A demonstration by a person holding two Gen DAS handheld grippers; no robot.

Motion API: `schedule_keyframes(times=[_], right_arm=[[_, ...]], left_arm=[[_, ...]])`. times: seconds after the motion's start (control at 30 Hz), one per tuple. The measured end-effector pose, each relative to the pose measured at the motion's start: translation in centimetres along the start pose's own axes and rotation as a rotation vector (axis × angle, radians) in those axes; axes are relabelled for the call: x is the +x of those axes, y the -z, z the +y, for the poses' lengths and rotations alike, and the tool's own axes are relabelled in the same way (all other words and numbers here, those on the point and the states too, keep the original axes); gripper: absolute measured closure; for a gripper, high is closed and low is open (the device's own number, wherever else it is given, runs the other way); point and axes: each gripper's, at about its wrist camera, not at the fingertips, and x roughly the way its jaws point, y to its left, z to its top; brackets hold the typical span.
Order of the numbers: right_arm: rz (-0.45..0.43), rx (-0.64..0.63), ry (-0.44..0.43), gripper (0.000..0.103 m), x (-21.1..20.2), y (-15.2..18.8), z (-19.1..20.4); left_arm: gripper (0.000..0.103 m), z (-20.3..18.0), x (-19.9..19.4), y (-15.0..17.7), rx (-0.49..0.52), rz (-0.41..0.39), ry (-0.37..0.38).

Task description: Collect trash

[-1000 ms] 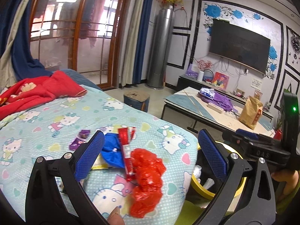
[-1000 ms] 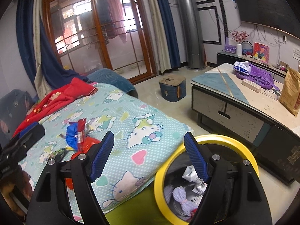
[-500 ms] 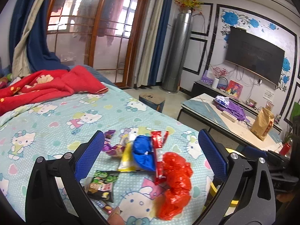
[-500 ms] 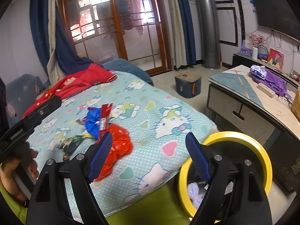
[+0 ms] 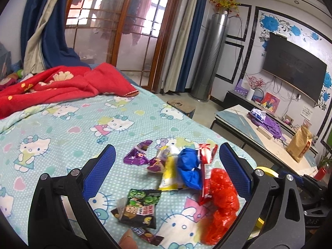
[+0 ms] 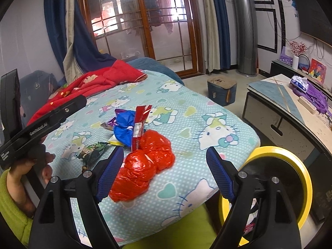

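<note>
A crumpled glossy red bag (image 6: 145,164) lies low-centre on the bed (image 6: 217,122) — now nearer, between the spread right hand-held gripper (image 6: 165,174); left hand-held gripper (image 5: 167,173) also spread, empty.

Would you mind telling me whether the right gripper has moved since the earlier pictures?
Yes. The right gripper has swung left, away from the yellow-rimmed bin and over the crumpled red plastic bag on the bed.
</note>
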Motion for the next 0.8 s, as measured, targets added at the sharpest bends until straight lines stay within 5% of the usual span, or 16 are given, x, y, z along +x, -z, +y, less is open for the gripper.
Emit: schedule_keyframes(times=[0.3,0.8], right_arm=[[0.05,-0.005,-0.031,0.024,2.5,0.3,1.7],[0.157,0.039,-0.056,0.024,6.6,1.8,2.0]], left_arm=[[0.012,2.2,2.2,0.9,-0.047,0.068,-0.007],[0.033,3.0,5.5,1.9,-0.113,0.168,0.073]])
